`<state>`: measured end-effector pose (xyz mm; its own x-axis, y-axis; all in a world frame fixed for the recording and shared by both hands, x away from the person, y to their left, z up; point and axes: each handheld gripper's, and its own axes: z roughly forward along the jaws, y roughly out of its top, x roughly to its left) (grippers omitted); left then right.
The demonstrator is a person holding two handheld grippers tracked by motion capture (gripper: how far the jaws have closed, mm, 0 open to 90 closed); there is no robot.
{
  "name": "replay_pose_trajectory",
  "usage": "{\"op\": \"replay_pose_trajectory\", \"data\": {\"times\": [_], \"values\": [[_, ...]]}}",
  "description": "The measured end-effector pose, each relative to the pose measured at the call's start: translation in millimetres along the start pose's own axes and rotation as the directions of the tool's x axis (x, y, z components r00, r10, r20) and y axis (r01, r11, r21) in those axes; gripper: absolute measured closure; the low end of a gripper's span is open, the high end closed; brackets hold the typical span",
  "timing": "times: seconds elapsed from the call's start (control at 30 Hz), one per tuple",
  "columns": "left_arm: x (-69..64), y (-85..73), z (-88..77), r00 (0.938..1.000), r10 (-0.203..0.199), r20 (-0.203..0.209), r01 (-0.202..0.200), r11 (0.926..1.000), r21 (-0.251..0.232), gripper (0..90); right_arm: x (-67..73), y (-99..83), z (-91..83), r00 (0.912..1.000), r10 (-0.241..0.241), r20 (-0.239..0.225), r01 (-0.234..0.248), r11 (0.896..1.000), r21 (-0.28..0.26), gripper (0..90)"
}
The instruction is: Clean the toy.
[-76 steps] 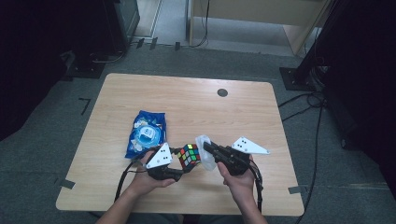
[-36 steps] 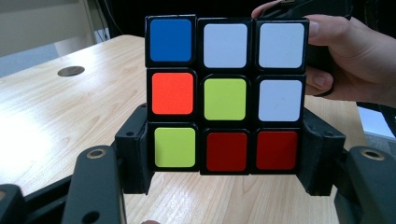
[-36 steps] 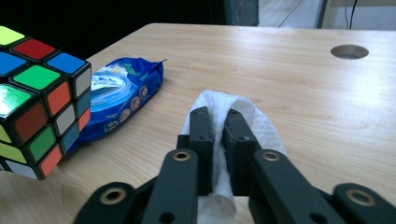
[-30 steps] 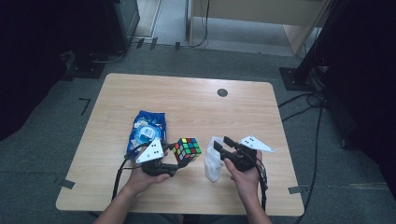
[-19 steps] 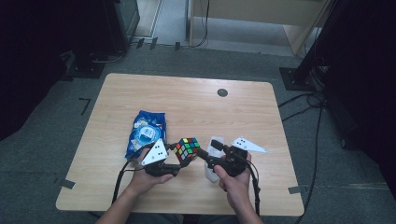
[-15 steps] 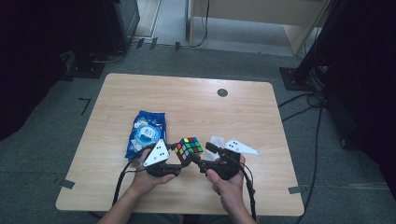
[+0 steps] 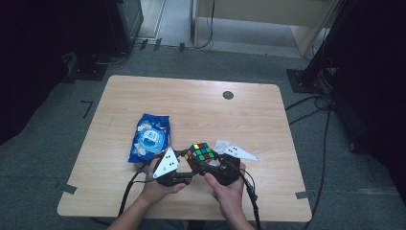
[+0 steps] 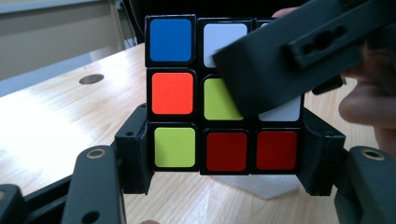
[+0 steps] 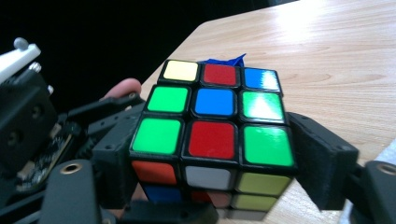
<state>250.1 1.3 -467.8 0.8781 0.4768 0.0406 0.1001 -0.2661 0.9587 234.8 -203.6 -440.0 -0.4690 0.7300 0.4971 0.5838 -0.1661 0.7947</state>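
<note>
Item 1. Puzzle cube (image 7: 200, 152), scrambled, held off the wooden table (image 7: 191, 110) near its front edge, between my two hands. All places below are given from the cube.

Item 2. My left gripper (image 7: 184, 165), just left of the cube and below it in the high view. In the left gripper view its two black jaws press the cube's bottom layer (image 8: 224, 150) from either side, so it is clamped on the cube at about cube width. I judge this grip is there to keep the lower layer steady.

Item 3. My right gripper (image 7: 207, 165), just right of the cube. In the right gripper view its jaws stand against the two flanks of the cube (image 9: 212, 140) around its upper layers. One of those jaws crosses the cube's front face in the left gripper view. It looks closed on the cube. Two grips on different layers suggest I mean to twist one layer against the other, though that is my reading only.

Item 4. Blue packet (image 7: 149, 139), flat on the table, left of the cube and a little farther from me; set aside, apart from the cube.

Item 5. Pale crumpled piece (image 7: 221, 145), on the table just right of the cube; I cannot tell what it is.

Item 6. Dark round hole (image 7: 228, 95) in the table, well beyond the cube.
</note>
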Motion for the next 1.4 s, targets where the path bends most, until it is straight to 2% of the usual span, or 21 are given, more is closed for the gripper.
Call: {"op": "replay_pose_trajectory", "data": {"times": [0.1,0.17,0.23,0.37,0.47,0.53,0.67,0.8,0.87,0.9,0.93,1.03,1.13,1.2,1.27,1.4], "values": [[-11.1,-0.5,3.6,0.999,0.041,-0.015,-0.041,0.9991,-0.005,34.4,1.5,-2.9,0.7,0.9997,0.012,0.022,-0.011,1.0,-0.021,31.1],[-14.1,-0.7,5.8,0.9982,0.053,-0.03,-0.053,0.9986,-0.002,34.4,0.3,-4.3,-0.8,0.9992,0.016,0.036,-0.014,0.999,-0.036,32.8],[-13.7,-1.6,6.6,0.9986,0.047,-0.023,-0.047,0.9989,0.0,34.3,-0.1,-5.4,-1.8,0.9988,0.009,0.048,-0.007,0.999,-0.044,34.2],[-11.5,-4.1,7.5,0.9988,0.048,-0.009,-0.048,0.9988,0.01,34.1,-1.4,-4.9,-0.8,0.9988,0.005,0.048,-0.004,1.0,-0.017,34.6],[-11.3,-5.2,8.2,0.9977,0.067,-0.006,-0.067,0.9975,0.021,33.5,-3.8,-3.4,0.1,0.9991,0.007,0.042,-0.008,1.0,0.004,34.6],[-12.7,-5.7,9.4,0.9957,0.091,-0.018,-0.09,0.9952,0.038,33.5,-5.8,-1.9,-0.9,0.999,0.008,0.045,-0.008,1.0,0.004,34.6],[-15.4,-6.3,12.8,0.994,0.106,-0.024,-0.104,0.9923,0.067,32.6,-8.9,1.0,-4.1,0.9979,0.013,0.064,-0.012,1.0,-0.001,34.6],[-18.0,-4.0,15.3,0.996,0.084,-0.029,-0.082,0.9945,0.066,29.6,-7.4,1.0,-3.5,0.9974,0.014,0.07,-0.015,1.0,0.019,34.5],[-18.0,-3.7,14.7,0.9956,0.082,-0.047,-0.079,0.9951,0.06,31.4,-4.9,-0.8,-2.0,0.9974,0.009,0.071,-0.01,1.0,0.018,34.4],[-16.5,-3.6,13.0,0.9966,0.073,-0.038,-0.071,0.9962,0.05,33.0,-3.9,-1.5,-1.6,0.9975,0.012,0.069,-0.013,1.0,0.014,34.4],[-15.1,-3.4,11.7,0.9977,0.061,-0.03,-0.06,0.9973,0.043,33.8,-3.7,-1.5,-1.6,0.998,0.015,0.061,-0.016,1.0,0.009,34.4],[-14.8,-2.6,9.8,0.997,0.068,-0.038,-0.066,0.9971,0.037,34.3,-4.1,-0.8,-1.5,0.999,0.019,0.04,-0.02,1.0,0.004,34.2],[-8.9,-3.3,7.9,0.9998,0.01,-0.016,-0.01,0.9998,0.019,34.4,-5.8,-0.3,-0.5,0.9994,0.031,0.013,-0.031,0.999,0.007,31.5],[-3.6,-2.9,5.1,0.9992,-0.024,-0.033,0.025,0.9997,0.003,34.4,-6.8,-1.1,0.5,0.9994,0.034,0.0,-0.034,0.999,0.014,25.5],[-0.1,-2.0,2.6,0.9985,-0.036,-0.042,0.036,0.9993,-0.006,34.4,-6.7,-2.7,1.7,0.999,0.043,-0.013,-0.043,0.999,0.02,23.3],[-3.7,-3.1,4.0,0.9991,-0.027,-0.033,0.027,0.9996,-0.004,34.4,-4.8,-4.0,1.2,0.9984,0.045,-0.033,-0.046,0.999,-0.017,31.7]]}}
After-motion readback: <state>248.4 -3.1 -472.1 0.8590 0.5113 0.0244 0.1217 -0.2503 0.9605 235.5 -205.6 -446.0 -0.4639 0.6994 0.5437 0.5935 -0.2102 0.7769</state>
